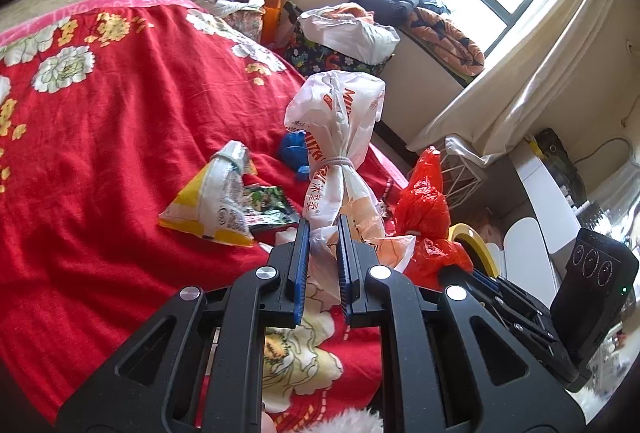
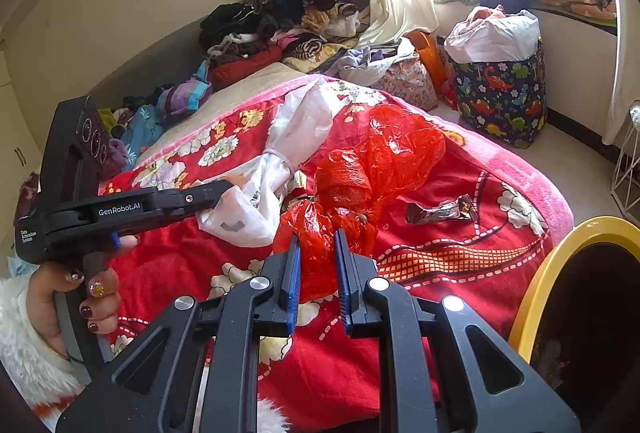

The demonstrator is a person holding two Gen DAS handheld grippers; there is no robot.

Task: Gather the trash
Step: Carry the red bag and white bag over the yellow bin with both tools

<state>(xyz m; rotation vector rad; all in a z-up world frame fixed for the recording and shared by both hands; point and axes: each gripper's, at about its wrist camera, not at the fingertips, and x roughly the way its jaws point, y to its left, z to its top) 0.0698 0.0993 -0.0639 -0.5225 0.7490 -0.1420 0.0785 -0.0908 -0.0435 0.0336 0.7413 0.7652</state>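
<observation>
Over the red blanket [image 1: 120,137], the left gripper [image 1: 323,229] is clamping the white bag [image 1: 336,137]; at its three o'clock, the right gripper [image 2: 316,245] is pinching the red bag [image 2: 372,161].

A crumpled red plastic bag [image 2: 360,169] is clamped between the right tongs [image 2: 317,237] above the red floral blanket [image 2: 460,253]. To the left, a tied white plastic bag [image 2: 272,173] is pinched by the left tongs [image 2: 216,193], gripped by a hand [image 2: 76,297]. A brown wrapper [image 2: 442,212] lies right; a yellow-rimmed bin [image 2: 532,293] stands near right.
</observation>
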